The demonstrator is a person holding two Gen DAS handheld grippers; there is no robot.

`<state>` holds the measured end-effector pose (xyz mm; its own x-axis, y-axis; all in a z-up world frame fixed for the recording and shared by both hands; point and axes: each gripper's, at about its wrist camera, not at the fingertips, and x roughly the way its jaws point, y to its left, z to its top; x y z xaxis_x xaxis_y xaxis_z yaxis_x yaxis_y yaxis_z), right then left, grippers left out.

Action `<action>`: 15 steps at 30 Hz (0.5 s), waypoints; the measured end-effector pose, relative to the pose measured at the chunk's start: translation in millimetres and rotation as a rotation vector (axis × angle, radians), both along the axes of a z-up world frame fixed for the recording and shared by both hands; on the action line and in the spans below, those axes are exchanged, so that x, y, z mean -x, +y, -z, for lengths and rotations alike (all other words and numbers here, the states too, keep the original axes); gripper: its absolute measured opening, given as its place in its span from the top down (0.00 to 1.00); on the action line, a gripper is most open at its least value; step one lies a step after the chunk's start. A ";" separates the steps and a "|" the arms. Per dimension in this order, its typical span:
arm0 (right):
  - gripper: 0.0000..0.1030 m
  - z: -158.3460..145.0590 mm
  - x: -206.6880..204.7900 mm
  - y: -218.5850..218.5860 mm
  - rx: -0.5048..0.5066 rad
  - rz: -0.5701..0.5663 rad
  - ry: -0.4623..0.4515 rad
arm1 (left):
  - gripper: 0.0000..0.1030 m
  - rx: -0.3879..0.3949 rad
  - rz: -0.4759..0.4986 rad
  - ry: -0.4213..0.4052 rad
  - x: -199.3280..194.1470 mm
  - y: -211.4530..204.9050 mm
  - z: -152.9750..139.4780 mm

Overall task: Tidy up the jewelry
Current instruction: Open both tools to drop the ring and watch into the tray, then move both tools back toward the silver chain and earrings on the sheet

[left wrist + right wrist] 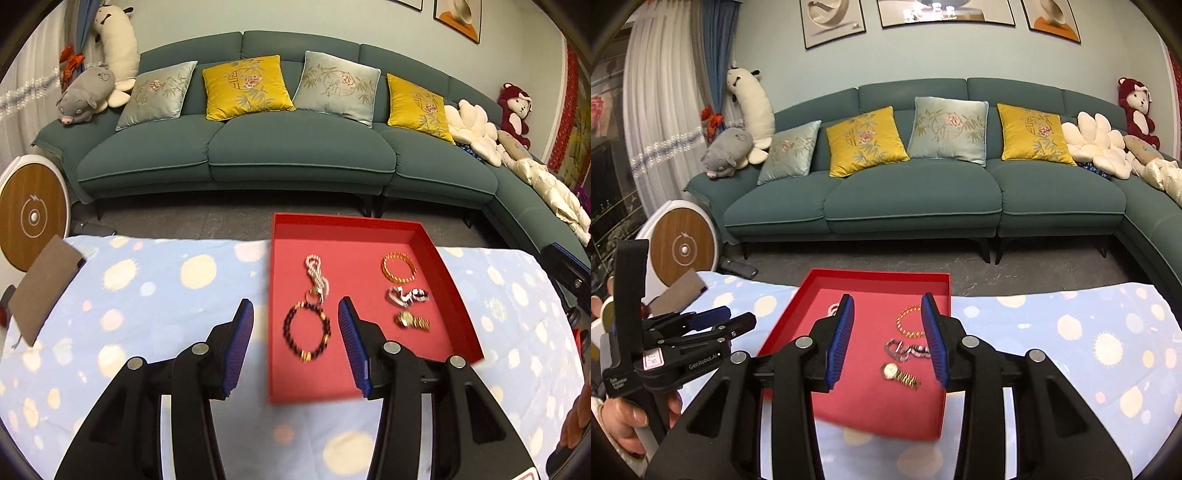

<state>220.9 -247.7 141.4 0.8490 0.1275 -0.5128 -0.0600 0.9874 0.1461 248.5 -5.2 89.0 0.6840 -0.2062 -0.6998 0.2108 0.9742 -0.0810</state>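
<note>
The left tongs (295,314) stand with the jaws apart and nothing gripped; the blue ribbed pads (240,347) hang above the near left part of the red tray (369,221), and the dark bead bracelet (306,330) shows in the gap between them without contact. The right tongs (888,306) likewise have the jaws parted and hold nothing; they hover over the right half of the same tray, framing three pieces below. The tray is a shallow open box with a red floor and low red walls, set on the bench, which is covered by a pale blue cloth with cream and pink dots (147,295). The tray holds five pieces. Left column: a pearl strand (317,277) folded in loops, with the dark bead bracelet just nearer than it, the two ends close together. Right column, far to near: a gold bangle (399,267), a black-and-white striped piece (406,295), and a gold wristwatch (410,320). A brown card (44,288) lies at the left edge of the bench, well apart from the tray. A hand (624,417) grips the left tool's handle.
</note>
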 end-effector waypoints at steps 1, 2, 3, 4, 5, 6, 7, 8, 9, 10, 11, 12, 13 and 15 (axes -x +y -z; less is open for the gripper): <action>0.64 -3.9 13.7 0.0 0.000 -0.001 -0.006 | 0.56 -0.003 -0.003 0.000 12.1 4.8 -1.2; 0.64 -6.2 28.0 0.2 -0.003 -0.004 -0.012 | 0.56 -0.009 -0.008 -0.002 21.9 8.0 -1.9; 0.63 -7.6 42.2 0.7 -0.005 -0.006 -0.013 | 0.56 -0.016 -0.008 0.000 30.9 10.0 -1.6; 0.63 -8.3 56.5 1.3 -0.008 -0.005 -0.012 | 0.56 -0.028 -0.009 0.003 40.4 11.8 -0.8; 0.63 -8.1 68.7 2.3 -0.012 -0.008 -0.010 | 0.56 -0.035 -0.013 0.002 50.6 13.4 0.3; 0.63 -7.5 79.9 4.2 -0.015 -0.014 -0.005 | 0.56 -0.040 -0.014 0.003 59.7 13.8 1.6; 0.63 -7.4 89.1 5.5 -0.014 -0.018 -0.002 | 0.56 -0.043 -0.014 0.005 69.0 15.1 3.7; 0.63 -5.7 99.0 8.4 -0.007 -0.022 0.000 | 0.56 -0.048 -0.013 0.008 77.4 15.6 5.4; 0.63 -3.3 109.3 12.2 0.007 -0.026 0.001 | 0.56 -0.052 -0.016 0.009 85.1 16.0 7.0; 0.63 -0.3 117.9 15.2 0.017 -0.030 0.002 | 0.56 -0.052 -0.018 0.008 92.8 17.3 8.1; 0.63 4.1 126.5 18.6 0.025 -0.035 0.005 | 0.56 -0.051 -0.016 0.010 98.5 18.1 9.7; 0.63 8.2 134.2 21.5 0.029 -0.041 0.011 | 0.56 -0.053 -0.012 0.013 104.3 17.5 11.3; 0.63 12.7 141.1 24.2 0.031 -0.049 0.020 | 0.56 -0.058 -0.010 0.014 109.4 16.9 12.5; 0.63 22.7 153.3 28.5 0.031 -0.063 0.036 | 0.56 -0.069 -0.017 0.005 121.0 16.5 15.6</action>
<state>67.6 -219.2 118.7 0.8206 0.1632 -0.5477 -0.1171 0.9860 0.1183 127.6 11.4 73.4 0.6836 -0.1457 -0.7151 0.1938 0.9809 -0.0146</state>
